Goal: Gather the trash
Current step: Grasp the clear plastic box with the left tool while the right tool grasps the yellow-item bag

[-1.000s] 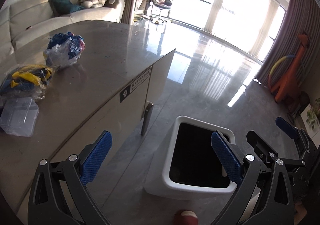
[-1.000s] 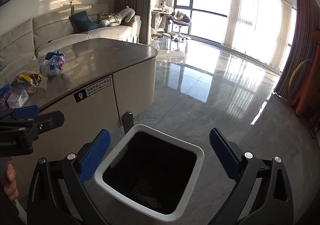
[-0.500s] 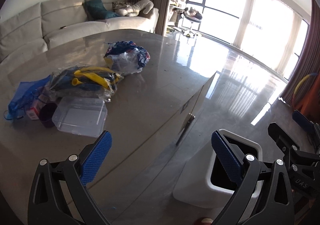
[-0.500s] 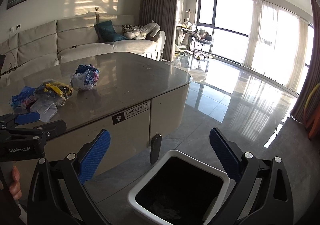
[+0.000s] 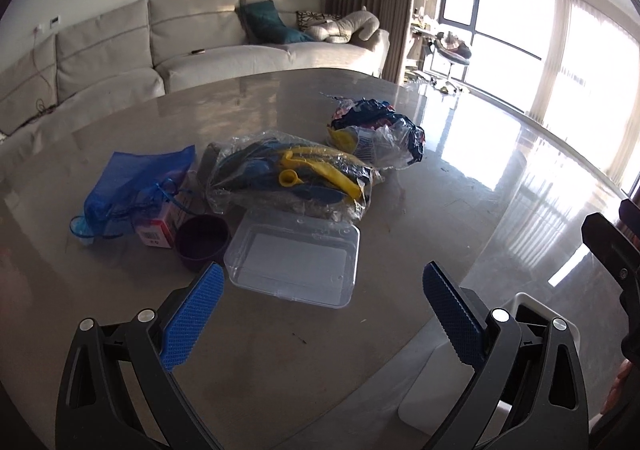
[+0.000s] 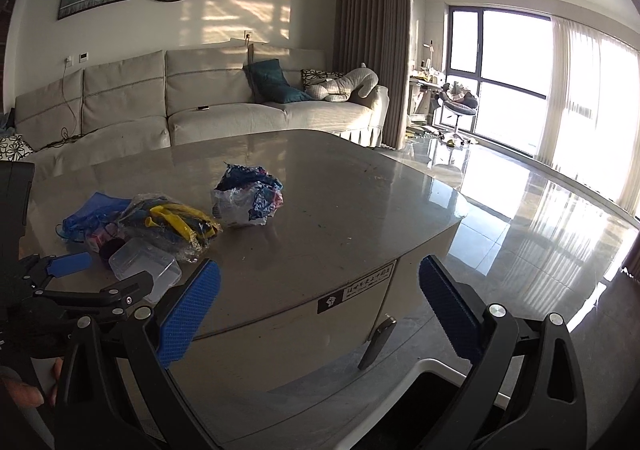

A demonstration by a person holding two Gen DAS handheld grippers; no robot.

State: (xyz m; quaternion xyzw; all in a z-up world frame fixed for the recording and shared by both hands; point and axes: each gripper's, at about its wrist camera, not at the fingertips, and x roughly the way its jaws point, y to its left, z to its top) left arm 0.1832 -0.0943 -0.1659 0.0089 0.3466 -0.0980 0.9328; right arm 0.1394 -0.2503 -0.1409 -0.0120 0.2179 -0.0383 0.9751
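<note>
The trash sits in a little pile on the gray table [image 5: 280, 362], toward its left side. Closest to the edge is a clear plastic box [image 5: 294, 256], lying flat with nothing in it. Just behind it, touching its far rim, is a clear bag with yellow and blue things [image 5: 292, 178] inside. To the right of that bag, right up against it, is a crumpled bag with dark blue and red stuff [image 5: 376, 130]. On the left is a blue mesh bag [image 5: 136, 180], with a small pink and white carton [image 5: 160, 226] partly under it and a dark purple cup [image 5: 202, 242] just beside the box. The left gripper [image 5: 320, 314] hangs over the table in front of the box, its 2 blue pads wide apart and holding nothing. The right gripper [image 6: 320, 310] is off the table's corner, also spread wide with nothing in it. Below it, on the shiny floor, stands the white trash bin [image 6: 430, 366], with only its near rim showing. Behind the table is a long pale sofa [image 6: 224, 110] with a teal pillow [image 6: 276, 84].
</note>
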